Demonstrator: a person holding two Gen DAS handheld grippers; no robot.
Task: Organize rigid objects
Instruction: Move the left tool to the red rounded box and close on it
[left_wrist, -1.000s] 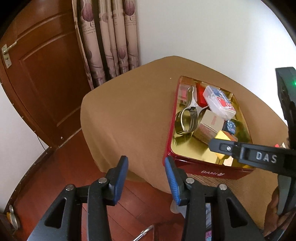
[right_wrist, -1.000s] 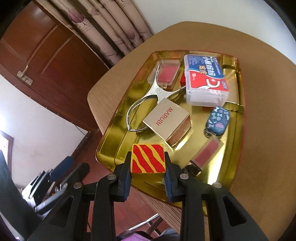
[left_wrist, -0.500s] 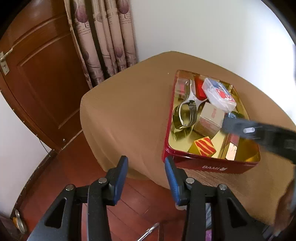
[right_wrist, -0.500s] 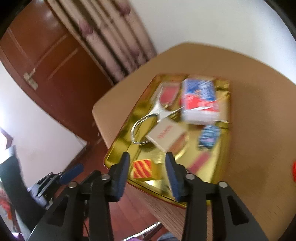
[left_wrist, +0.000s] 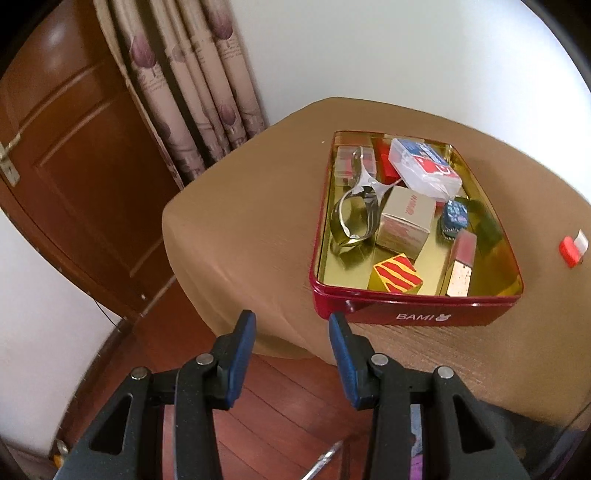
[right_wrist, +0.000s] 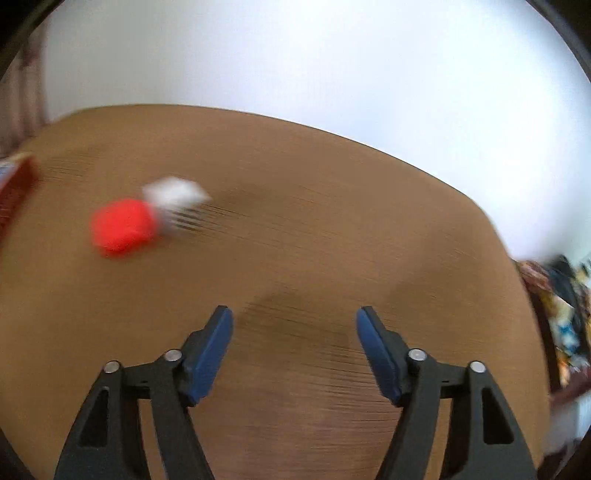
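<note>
While the left hand-held gripper (left_wrist: 291, 343) hangs over the near edge of the table (left_wrist: 251, 206) with its blue fingers (left_wrist: 238, 350) apart and nothing between them, the right hand-held gripper (right_wrist: 294, 343) points down at bare tabletop, its jaws opening wide and empty. The right wrist view is smeared by motion blur.

On the brown table sits a red tin (left_wrist: 406, 315) with a gold inside and "BAMI" on its near wall. In its near part lies a yellow block with red stripes (left_wrist: 397, 275), tilted on an edge, just beside a pinkish bar with a gold end (left_wrist: 461, 264). Farther in are a beige carton (left_wrist: 404, 221), a metal ring-handled tool (left_wrist: 360, 208) leaning against that carton, a small dark patterned piece (left_wrist: 455, 218), a clear plastic box with a blue and red label (left_wrist: 424, 166), and a clear case with a red insert (left_wrist: 345, 162) at the far left corner.

Outside the tin, well to its right, a small red and white object (left_wrist: 572, 247) lies on the table; in the right wrist view it appears blurred (right_wrist: 140, 219), ahead and to the left of the open fingers, with the tin's red wall at the left edge.
</note>
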